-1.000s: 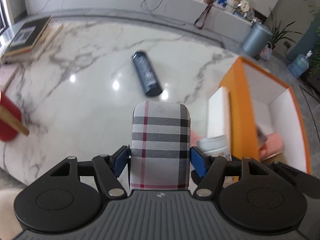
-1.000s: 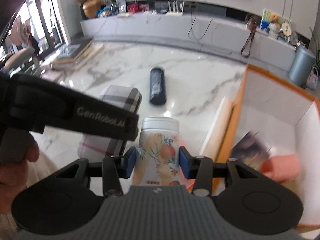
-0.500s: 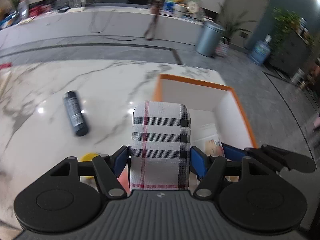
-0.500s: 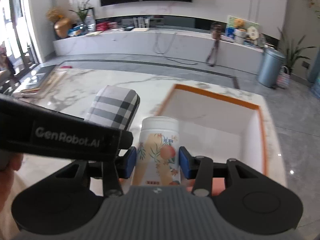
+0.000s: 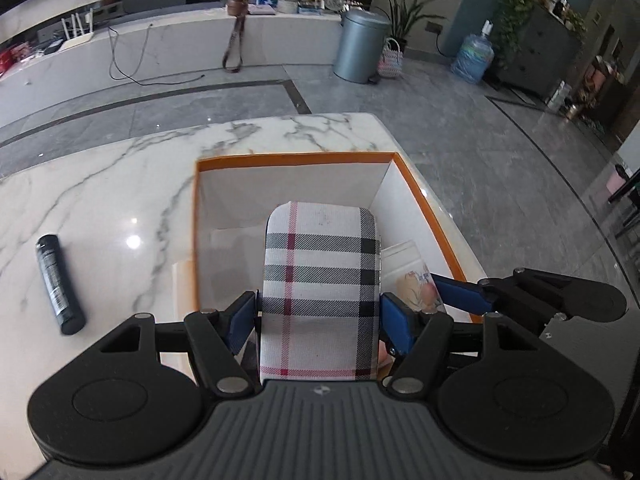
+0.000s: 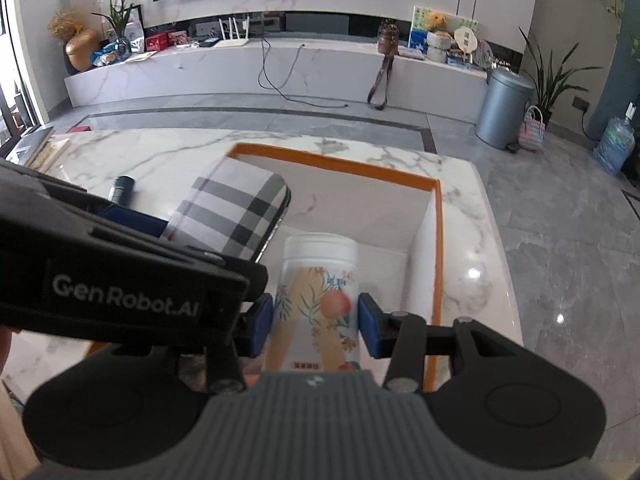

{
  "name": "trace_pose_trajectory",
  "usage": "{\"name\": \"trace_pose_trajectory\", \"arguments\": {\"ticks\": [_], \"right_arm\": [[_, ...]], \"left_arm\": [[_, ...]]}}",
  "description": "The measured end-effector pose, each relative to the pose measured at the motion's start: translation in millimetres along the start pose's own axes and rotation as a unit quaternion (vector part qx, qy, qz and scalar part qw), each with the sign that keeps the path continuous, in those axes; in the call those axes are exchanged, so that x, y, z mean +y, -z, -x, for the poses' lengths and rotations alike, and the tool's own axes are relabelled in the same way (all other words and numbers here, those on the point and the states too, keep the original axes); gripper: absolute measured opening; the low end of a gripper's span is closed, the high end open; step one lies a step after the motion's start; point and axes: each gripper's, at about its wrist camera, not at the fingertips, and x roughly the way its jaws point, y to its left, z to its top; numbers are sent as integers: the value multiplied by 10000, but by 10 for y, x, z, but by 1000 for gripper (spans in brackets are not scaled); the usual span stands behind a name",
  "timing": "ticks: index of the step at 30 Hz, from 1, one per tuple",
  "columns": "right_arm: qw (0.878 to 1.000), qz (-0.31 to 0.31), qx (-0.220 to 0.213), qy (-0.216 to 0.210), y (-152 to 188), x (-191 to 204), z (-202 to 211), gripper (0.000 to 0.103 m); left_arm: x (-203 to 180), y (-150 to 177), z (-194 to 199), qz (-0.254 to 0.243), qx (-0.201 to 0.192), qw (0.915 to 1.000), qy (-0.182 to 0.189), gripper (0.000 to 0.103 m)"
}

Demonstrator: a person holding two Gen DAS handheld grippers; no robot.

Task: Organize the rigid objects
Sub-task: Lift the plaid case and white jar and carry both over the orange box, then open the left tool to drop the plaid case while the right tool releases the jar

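- Hovering now over the orange box (image 5: 424, 204), left fingers (image 5: 319, 316) still clamp the plaid case (image 5: 320, 276).
- Right fingers (image 6: 316, 330) still grip the floral canister (image 6: 316, 296), likewise above it.
- Dark tube (image 5: 60, 284) remains on the surface (image 5: 100, 200).

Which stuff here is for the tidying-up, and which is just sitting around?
For the tidying:
- plaid case, in the left gripper
- flowery jar, in the right gripper
- orange box
- black tube on the table

Just around:
- bin
- water bottle
- plants
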Motion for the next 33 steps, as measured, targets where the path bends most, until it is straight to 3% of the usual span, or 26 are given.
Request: {"name": "trace_pose_trajectory", "arguments": {"ticks": [18, 22, 24, 33], "right_arm": [[9986, 339, 401, -38, -144, -124, -798, 47], [9964, 722, 439, 70, -102, -16, -871, 46], [9963, 650, 555, -47, -78, -15, -913, 39], [9949, 778, 635, -14, -8, 47, -895, 42]], "left_arm": [[-93, -305, -725, -559, 312, 9977, -216, 77], [-75, -290, -850, -598, 413, 9970, -257, 77], [-69, -260, -879, -641, 442, 9965, -311, 77], [-55, -156, -950, -760, 569, 9948, -362, 77]]}}
